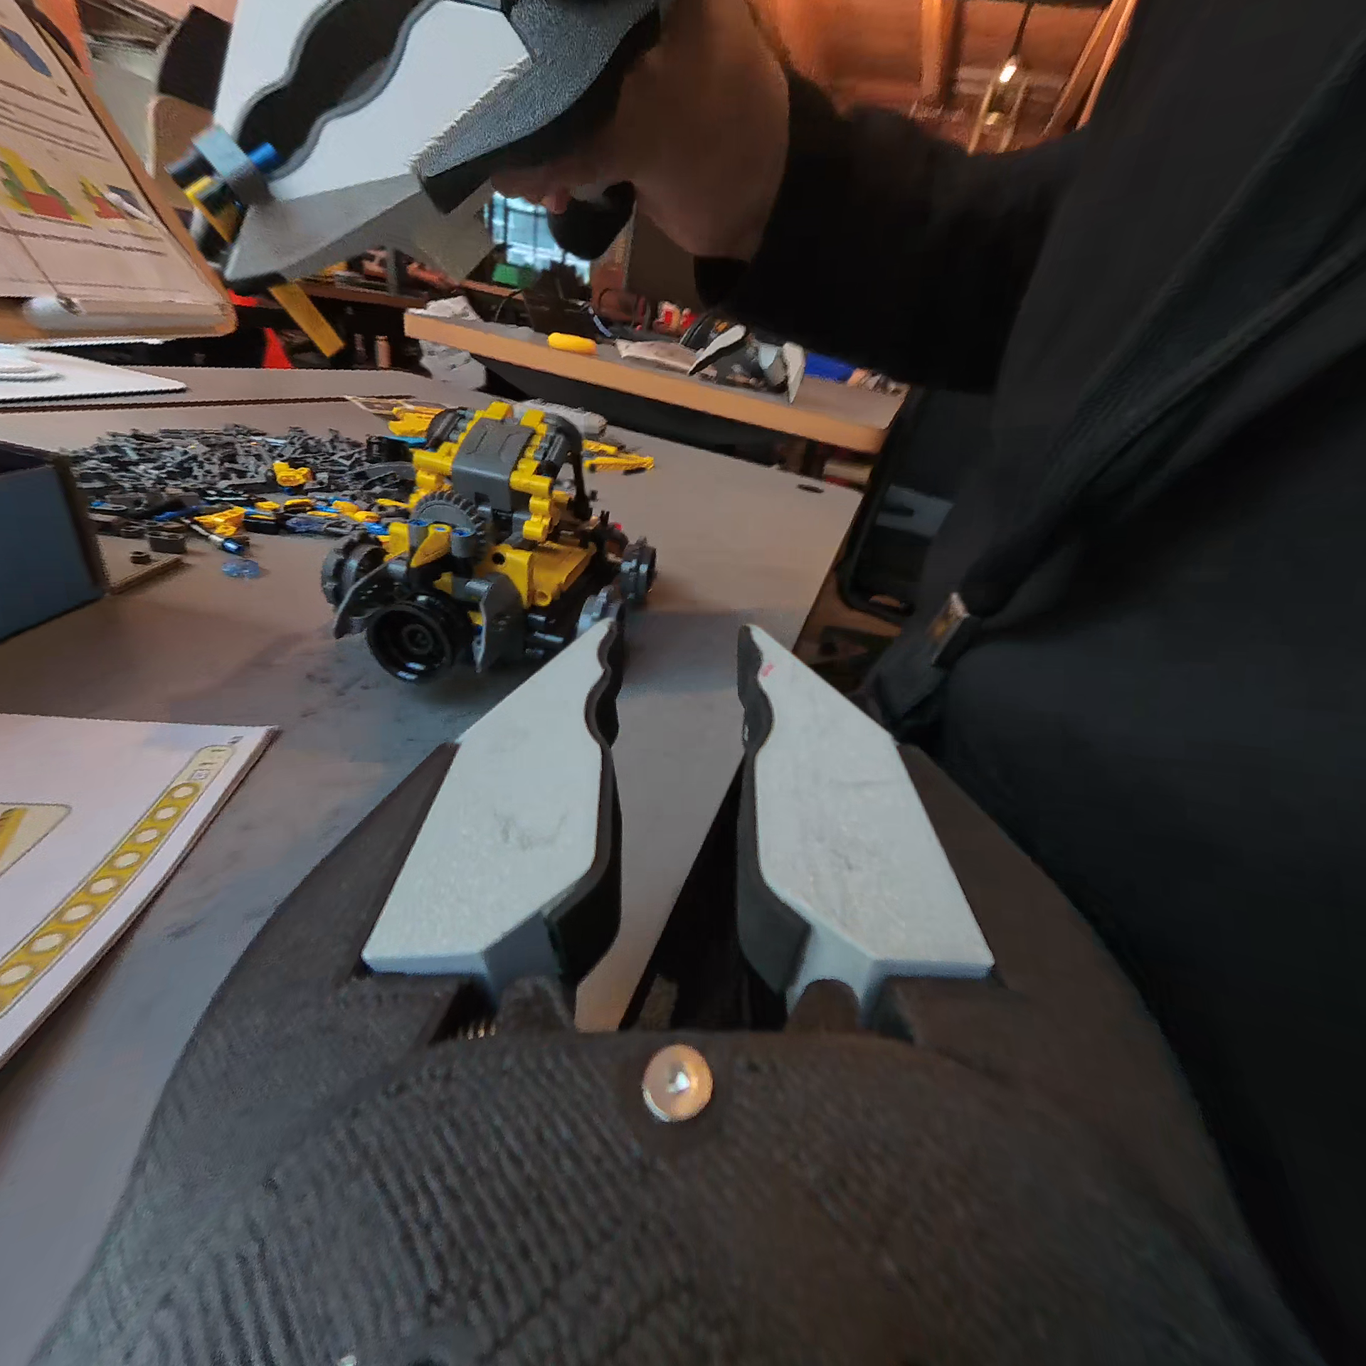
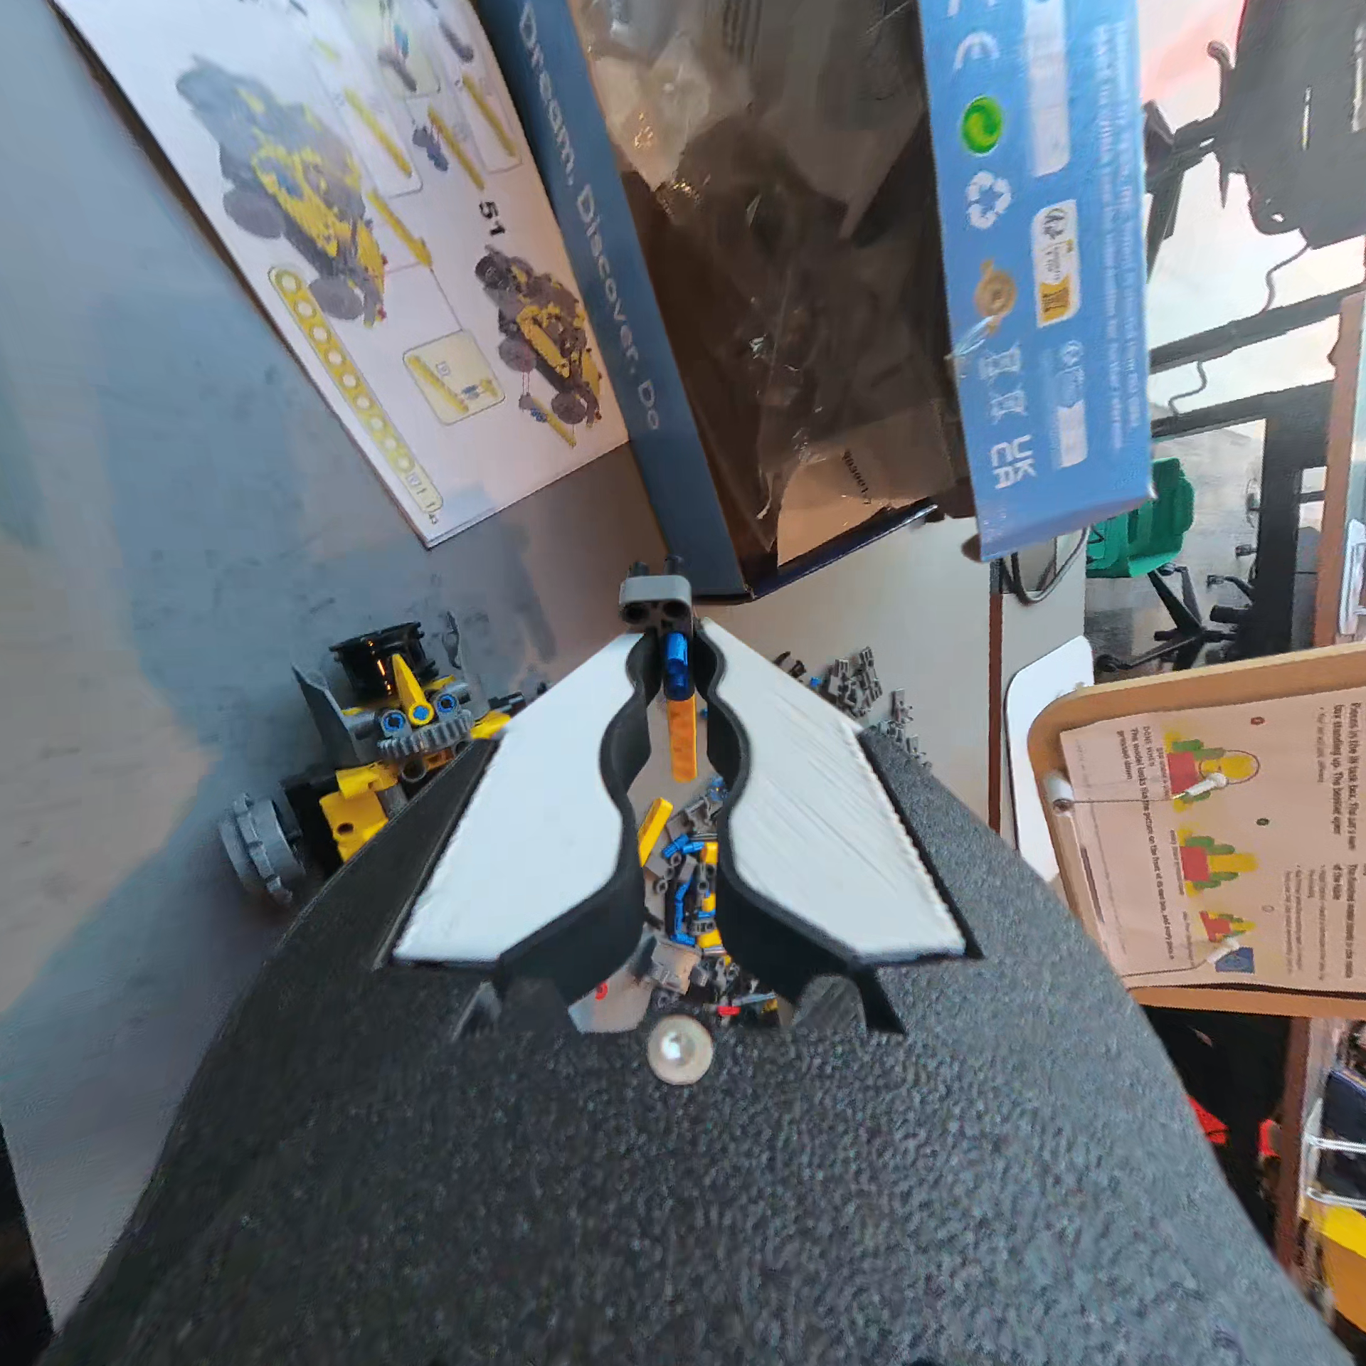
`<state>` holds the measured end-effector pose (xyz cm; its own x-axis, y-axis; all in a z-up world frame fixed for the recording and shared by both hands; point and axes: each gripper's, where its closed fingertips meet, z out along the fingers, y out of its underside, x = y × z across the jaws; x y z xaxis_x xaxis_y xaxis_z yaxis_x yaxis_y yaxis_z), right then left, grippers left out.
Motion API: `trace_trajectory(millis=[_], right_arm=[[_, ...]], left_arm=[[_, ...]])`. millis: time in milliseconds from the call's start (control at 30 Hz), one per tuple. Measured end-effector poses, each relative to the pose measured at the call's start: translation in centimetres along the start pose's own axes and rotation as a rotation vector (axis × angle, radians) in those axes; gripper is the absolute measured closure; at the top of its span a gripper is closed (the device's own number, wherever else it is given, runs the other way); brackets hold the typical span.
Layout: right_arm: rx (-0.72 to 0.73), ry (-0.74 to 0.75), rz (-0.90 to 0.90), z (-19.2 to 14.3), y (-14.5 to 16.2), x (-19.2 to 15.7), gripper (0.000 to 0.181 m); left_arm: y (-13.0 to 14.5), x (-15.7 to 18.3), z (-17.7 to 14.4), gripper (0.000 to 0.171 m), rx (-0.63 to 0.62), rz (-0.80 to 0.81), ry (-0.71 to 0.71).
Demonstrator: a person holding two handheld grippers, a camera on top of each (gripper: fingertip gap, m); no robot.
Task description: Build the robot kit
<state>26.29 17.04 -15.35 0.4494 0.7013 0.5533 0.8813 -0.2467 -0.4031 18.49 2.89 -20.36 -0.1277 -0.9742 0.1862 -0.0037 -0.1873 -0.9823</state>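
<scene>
A yellow and grey brick-built vehicle (image 1: 480,539) stands on the grey table (image 1: 222,650). My left gripper (image 1: 678,641) is open and empty, low over the table just in front of the vehicle's rear wheel. My right gripper (image 2: 669,639) is shut on a small assembly: a grey connector (image 2: 654,602) at the tips, a blue pin (image 2: 674,658) and a yellow beam (image 2: 681,739) between the pads. It hangs above the loose parts (image 2: 687,887), right of the vehicle (image 2: 369,739). The right gripper also shows in the left wrist view (image 1: 222,174), raised at upper left.
A pile of dark, yellow and blue loose parts (image 1: 222,473) lies behind the vehicle. An open instruction booklet (image 1: 111,828) (image 2: 355,259) lies on the table. An open blue box (image 2: 776,296) holds plastic bags. A board with a printed sheet (image 2: 1220,835) stands nearby. A person in black (image 1: 1109,665) is at the table edge.
</scene>
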Motion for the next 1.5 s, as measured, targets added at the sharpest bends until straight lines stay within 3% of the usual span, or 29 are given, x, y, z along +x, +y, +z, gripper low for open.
trace_trajectory(millis=[100, 267, 433, 567, 833, 1000, 1233, 1500], right_arm=[[0.015, 0.024, -0.062, -0.6, 0.2, -0.8, 0.174], [0.092, 0.013, -0.119, -2.6, 0.0, -3.1, 0.174], [0.186, -0.03, -0.22, -5.2, -0.8, -7.1, 0.174], [0.158, -0.083, -0.215, -5.9, 0.9, -10.5, 0.174], [0.123, -0.125, -0.227, -7.4, 4.2, -13.3, 0.175], [0.096, -0.153, -0.232, -7.0, 5.2, -14.0, 0.174], [0.006, -0.211, -0.121, -6.8, 6.6, -14.0, 0.174], [0.082, -0.218, -0.083, -8.3, 7.3, -15.7, 0.174]], left_arm=[[0.1, -0.2, -0.4, 0.143, -0.037, 0.093, -0.065], [-3.9, -2.0, -0.4, 0.14, -0.037, 0.191, -0.173], [-5.9, -3.3, 2.0, 0.133, -0.156, 0.359, -0.256], [-5.4, -1.4, 4.9, 0.133, -0.258, 0.468, -0.208], [-1.9, 2.0, 7.7, 0.147, -0.381, 0.653, -0.051], [-1.2, 2.2, 8.2, 0.146, -0.409, 0.624, 0.004], [-0.7, 2.5, 8.7, 0.158, -0.425, 0.536, 0.017], [-0.1, 4.8, 9.2, 0.158, -0.469, 0.53, 0.062]])
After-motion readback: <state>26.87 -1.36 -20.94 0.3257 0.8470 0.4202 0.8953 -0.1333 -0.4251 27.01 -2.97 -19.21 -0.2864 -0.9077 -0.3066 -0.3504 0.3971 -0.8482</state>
